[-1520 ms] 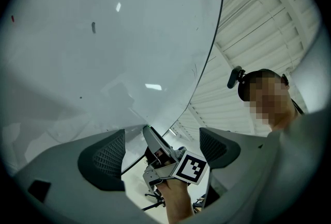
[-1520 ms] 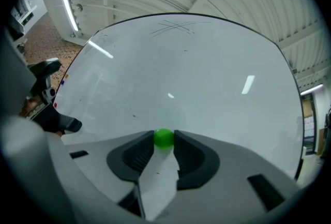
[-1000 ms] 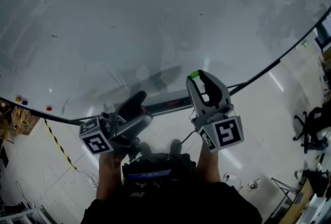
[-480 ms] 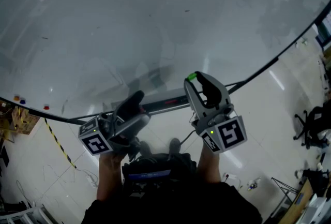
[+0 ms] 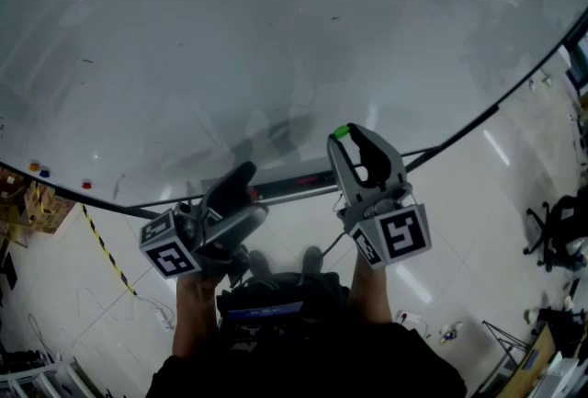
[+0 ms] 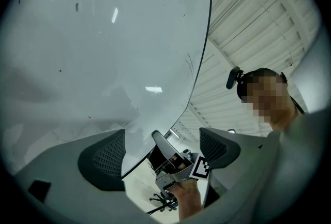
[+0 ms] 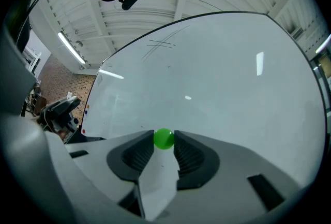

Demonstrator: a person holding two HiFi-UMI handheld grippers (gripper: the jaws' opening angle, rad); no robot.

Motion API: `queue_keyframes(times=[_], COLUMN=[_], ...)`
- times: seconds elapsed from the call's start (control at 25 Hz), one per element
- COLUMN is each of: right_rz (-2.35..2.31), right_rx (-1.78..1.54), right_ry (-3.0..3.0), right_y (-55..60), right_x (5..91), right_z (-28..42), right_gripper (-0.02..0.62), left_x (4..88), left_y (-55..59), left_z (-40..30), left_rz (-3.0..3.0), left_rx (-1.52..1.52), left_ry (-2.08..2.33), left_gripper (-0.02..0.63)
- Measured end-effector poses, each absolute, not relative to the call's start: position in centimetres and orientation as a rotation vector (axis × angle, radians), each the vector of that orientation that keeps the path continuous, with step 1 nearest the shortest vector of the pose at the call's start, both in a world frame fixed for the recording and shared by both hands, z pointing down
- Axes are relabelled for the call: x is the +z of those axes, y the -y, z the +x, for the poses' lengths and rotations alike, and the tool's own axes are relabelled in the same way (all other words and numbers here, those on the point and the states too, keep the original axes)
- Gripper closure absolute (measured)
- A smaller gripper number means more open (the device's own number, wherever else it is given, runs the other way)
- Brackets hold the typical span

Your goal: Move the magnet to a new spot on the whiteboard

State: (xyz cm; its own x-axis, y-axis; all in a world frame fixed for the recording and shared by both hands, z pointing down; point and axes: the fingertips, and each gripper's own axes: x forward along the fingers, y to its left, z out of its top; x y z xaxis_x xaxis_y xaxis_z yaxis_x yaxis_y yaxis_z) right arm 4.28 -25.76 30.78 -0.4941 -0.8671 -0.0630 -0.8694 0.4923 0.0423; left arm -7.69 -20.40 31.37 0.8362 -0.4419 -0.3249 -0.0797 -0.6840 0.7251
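Note:
A small green round magnet (image 7: 164,138) is pinched between the tips of my right gripper (image 7: 164,143), which is shut on it. In the head view the magnet (image 5: 343,131) sits at the top of the right gripper (image 5: 351,137), in front of the lower part of the whiteboard (image 5: 276,47). Whether it touches the board I cannot tell. My left gripper (image 5: 241,183) hangs lower left, below the board's bottom edge. Its jaws stand wide apart in the left gripper view (image 6: 161,153) with nothing between them.
The board's marker tray (image 5: 299,183) runs along its bottom edge between the grippers. Small coloured magnets (image 5: 37,169) and a red one (image 5: 87,184) cling to the board's far left. Yellow-black tape (image 5: 101,244) marks the floor; an office chair (image 5: 551,226) stands right.
Hardly anything: both grippers stay roughly in place, the green magnet still pinched in the right one. The head view has shifted slightly.

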Motion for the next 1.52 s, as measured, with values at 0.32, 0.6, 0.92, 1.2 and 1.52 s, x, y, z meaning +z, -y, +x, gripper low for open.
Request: queue_keyframes(times=[0.32,0.6,0.92,1.2,1.52], right_rz=[-1.680,-1.766,-1.833,-1.934,-1.869], right_rx=[0.204,0.225,0.271,0.315,0.249], right_ry=[-2.649,-2.624,-2.563,-2.502,-2.503], right_y=[26.6,28.3,29.5,29.6,29.0], right_x=[30.6,31.5,31.6,31.7,31.3], right_z=[4.0,3.4,2.5,2.3,2.7], right_gripper=[0.445,0.445,0.445,0.443,0.434], left_x=[31.2,30.9,30.7,30.8,31.3], left_y=[20.2,20.1,20.0,20.0,20.3], left_z=[-8.6,-9.6,-10.8,-10.9,-10.5], left_rz=[2.260,2.261,2.267,2.265,2.257], left_rx=[-0.659,-0.669,-0.661,-0.647,-0.628], left_ry=[0.397,0.412,0.440,0.431,0.427], left_gripper=[0.164,0.164,0.164,0.164,0.164])
